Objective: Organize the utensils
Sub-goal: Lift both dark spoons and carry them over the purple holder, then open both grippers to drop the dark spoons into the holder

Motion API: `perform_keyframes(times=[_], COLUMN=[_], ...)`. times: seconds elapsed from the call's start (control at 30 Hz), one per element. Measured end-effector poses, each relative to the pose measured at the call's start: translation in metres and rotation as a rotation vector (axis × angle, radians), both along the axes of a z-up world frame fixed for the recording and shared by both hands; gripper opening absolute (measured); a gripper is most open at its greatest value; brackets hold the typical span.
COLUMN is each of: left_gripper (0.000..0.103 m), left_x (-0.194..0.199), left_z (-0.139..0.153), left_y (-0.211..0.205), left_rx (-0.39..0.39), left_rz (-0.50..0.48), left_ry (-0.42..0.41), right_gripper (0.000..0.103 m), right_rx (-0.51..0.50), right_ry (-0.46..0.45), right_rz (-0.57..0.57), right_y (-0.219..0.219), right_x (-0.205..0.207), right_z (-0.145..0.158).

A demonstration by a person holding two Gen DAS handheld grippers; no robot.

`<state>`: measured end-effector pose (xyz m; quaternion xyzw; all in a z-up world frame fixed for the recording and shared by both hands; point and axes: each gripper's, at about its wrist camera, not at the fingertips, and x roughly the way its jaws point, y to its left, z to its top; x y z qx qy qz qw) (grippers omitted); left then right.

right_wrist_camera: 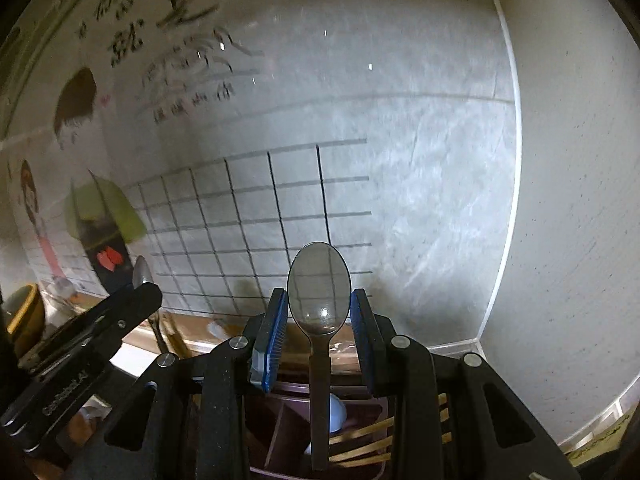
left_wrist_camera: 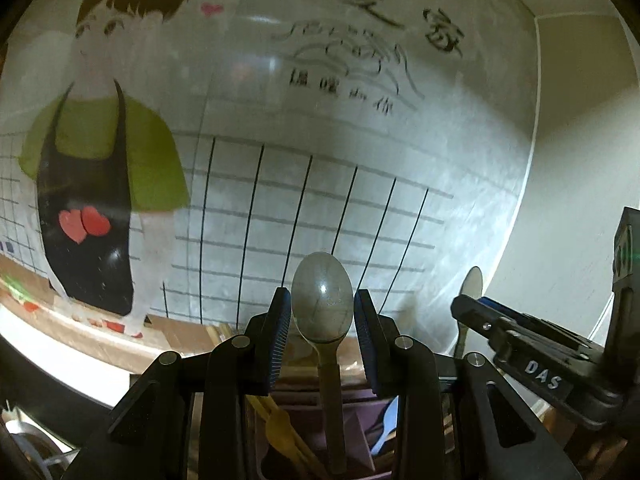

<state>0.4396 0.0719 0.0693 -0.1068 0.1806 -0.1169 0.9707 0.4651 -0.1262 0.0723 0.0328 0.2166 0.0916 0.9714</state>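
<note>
From the left wrist view, the left gripper (left_wrist_camera: 322, 336) carries a metal spoon (left_wrist_camera: 322, 300) upright, bowl at twelve o'clock and handle running down to six; the blue pads (left_wrist_camera: 280, 336) stand either side of the bowl with a sliver of gap showing, so whether they pinch it here or hold it lower down I cannot tell. Beneath, at six o'clock, sits a purple divided organizer (left_wrist_camera: 360, 440) already holding a yellow utensil (left_wrist_camera: 280, 432) toward seven and a white plastic spoon (left_wrist_camera: 386, 428) toward five. At three o'clock the right gripper (left_wrist_camera: 476, 304) shows with its own spoon. Behind all this is a wall decal (left_wrist_camera: 104, 184) of a cartoon figure in an apron, with printed characters and a drawn grid. From the right wrist view, the right gripper (right_wrist_camera: 319, 320) bears a second metal spoon (right_wrist_camera: 319, 292), its bowl squarely between pads (right_wrist_camera: 274, 332) that meet its rim — clamped on it, as far as I can judge. Below lies the organizer (right_wrist_camera: 280, 420), with wooden chopsticks (right_wrist_camera: 360, 440) at five o'clock and a pale spoon behind the handle. The left gripper (right_wrist_camera: 140, 292) appears at nine. My reading: sorting is partly done — both spoons are aloft and still need placing. The organizer rests on a brown wooden counter (right_wrist_camera: 192, 332) against a white textured wall.
</note>
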Motion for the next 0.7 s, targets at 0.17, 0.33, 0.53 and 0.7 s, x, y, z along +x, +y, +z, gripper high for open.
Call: perform_keyframes(times=[0.17,0.33,0.53,0.7], left_gripper=[0.034,0.034,0.035,0.035], left_x=[0.005,0.015,0.013,-0.005], left_z=[-0.018,-0.041,-0.047,-0.031], left_y=[-0.003,-0.01,-0.009,-0.006], left_rx=[0.013,0.03,0.025,0.037], left_rz=[-0.015,-0.051,-0.049,-0.029], left_ry=[0.043,0.155,0.22,0.226], right_gripper=[0.03,0.03,0.031,0.034], right_rx=[-0.005,-0.014,-0.039,-0.043], right_ry=[0.059,0.122,0.212,0.196], right_rz=[0.012,0.03,0.075,0.084], right_y=[0.004,0.004,0.007,-0.001], right_x=[0.009,0.008,0.005,-0.014], right_z=[-0.021,-0.042,-0.058,-0.05])
